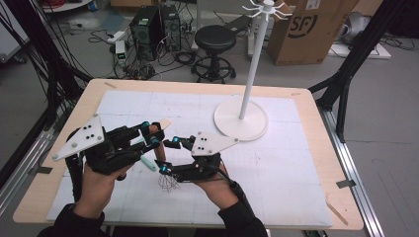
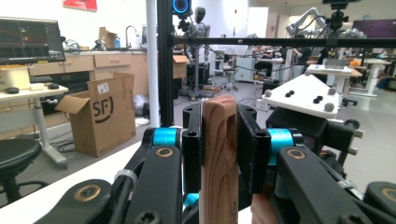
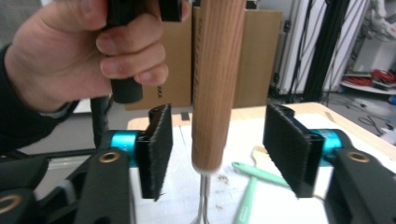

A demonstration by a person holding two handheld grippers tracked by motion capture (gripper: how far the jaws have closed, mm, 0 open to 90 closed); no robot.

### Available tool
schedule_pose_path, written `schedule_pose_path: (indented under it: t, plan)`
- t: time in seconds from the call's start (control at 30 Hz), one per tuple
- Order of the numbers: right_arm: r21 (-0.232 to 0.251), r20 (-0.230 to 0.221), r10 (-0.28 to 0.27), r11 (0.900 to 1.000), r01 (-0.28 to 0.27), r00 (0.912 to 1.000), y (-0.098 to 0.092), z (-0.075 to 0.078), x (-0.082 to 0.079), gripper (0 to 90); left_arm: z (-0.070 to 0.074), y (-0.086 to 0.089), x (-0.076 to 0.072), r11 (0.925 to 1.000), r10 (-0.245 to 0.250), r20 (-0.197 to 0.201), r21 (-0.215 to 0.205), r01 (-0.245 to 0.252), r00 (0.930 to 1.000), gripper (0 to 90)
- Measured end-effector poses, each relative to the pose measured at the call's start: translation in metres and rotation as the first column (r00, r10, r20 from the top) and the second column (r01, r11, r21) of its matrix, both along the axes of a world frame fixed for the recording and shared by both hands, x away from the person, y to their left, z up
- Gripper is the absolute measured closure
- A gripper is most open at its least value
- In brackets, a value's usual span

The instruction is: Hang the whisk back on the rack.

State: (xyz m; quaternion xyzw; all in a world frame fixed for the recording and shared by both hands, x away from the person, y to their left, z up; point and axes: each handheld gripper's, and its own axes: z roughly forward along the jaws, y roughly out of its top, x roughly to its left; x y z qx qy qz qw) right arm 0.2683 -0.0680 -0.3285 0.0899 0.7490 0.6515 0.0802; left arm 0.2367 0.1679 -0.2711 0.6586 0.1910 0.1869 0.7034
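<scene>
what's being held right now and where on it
A whisk with a wooden handle: the left gripper clamps the handle's upper end. The right gripper has its jaws open around the lower end.

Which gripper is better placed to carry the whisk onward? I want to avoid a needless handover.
Left. The left gripper is clamped on the whisk's wooden handle; the right gripper straddles the handle lower down, pads clear of it.

Quick count: two grippers, left (image 1: 153, 134) and right (image 1: 167, 157), one wooden-handled whisk (image 1: 159, 150), one mint green brush (image 1: 147, 163) lying on the worktop (image 1: 306, 98), one white stand (image 1: 242, 118), one stool (image 1: 215, 42), one cardboard box (image 1: 309, 29).
</scene>
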Motion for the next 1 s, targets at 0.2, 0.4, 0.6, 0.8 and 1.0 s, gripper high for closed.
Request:
schedule_pose_path:
  t: [0.2, 0.4, 0.6, 0.8, 1.0]
  plan:
    - [0.014, -0.014, 0.050, 0.999, -0.050, 0.9986, 0.004, -0.001, 0.001, 65.7, 0.001, 0.000, -0.001, 0.9992, -0.026, -0.012, -0.029, 0.026, 0.9996, 73.6]
    - [0.034, -0.032, 0.076, 0.997, -0.075, 0.9965, 0.002, -0.001, 0.002, 71.7, 0.001, 0.001, -0.002, 0.9986, -0.039, -0.008, -0.036, 0.038, 0.9992, 73.6]
    - [0.046, -0.039, 0.070, 0.997, -0.068, 0.9968, -0.006, 0.001, 0.005, 72.3, -0.002, 0.011, 0.001, 0.9970, -0.025, -0.021, -0.073, 0.024, 0.9995, 48.9]
    - [0.041, -0.067, 0.000, 0.999, 0.002, 0.9977, -0.032, 0.006, 0.017, 72.4, -0.016, 0.031, 0.001, 0.9975, 0.017, -0.002, -0.069, -0.017, 0.9999, 25.4]
    - [0.081, -0.085, -0.081, 0.993, 0.088, 0.9930, -0.065, 0.022, 0.038, 72.4, -0.039, 0.048, 0.000, 0.9974, 0.072, 0.007, -0.004, -0.072, 0.9974, 17.7]
